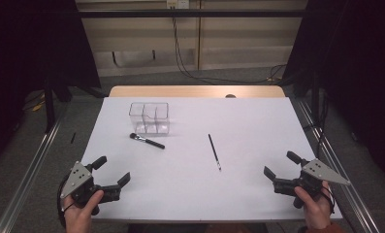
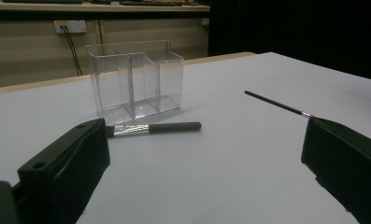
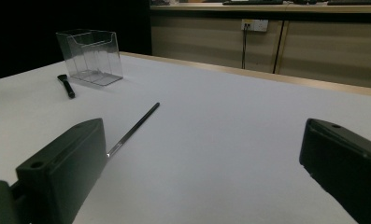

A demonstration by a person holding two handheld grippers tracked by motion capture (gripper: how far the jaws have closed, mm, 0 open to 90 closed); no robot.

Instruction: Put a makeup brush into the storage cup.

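- Two grippers sit at the table's near edge, each held in one hand that comes in from below in the high view.
- Left hand (image 1: 81, 211) wraps the rear of the left gripper (image 1: 113, 172) at the near left corner; the grey plate faces up and the gripper points ahead and toward the table's middle, low over the sheet.
- Its jaws are spread wide with nothing between them; in the left gripper view they stand far apart at either side over bare sheet.
- Right hand (image 1: 313, 208) grips the right gripper (image 1: 278, 164) at the near right corner; this one points left and ahead, its plate facing up too.
- Its jaws likewise gape, released, gripping nothing.
- Thin brush (image 1: 214, 151) lies flat near the table's middle, well ahead of both grippers, running near to far with its pale tip toward the person.
- Short brush (image 1: 147, 141) lies farther off to the left, its bristle end pointing left and its dark handle right.
- Clear box (image 1: 149, 118) with compartments stands upright just behind the short brush, apart from it.
- White table (image 1: 258, 116) carries all three.
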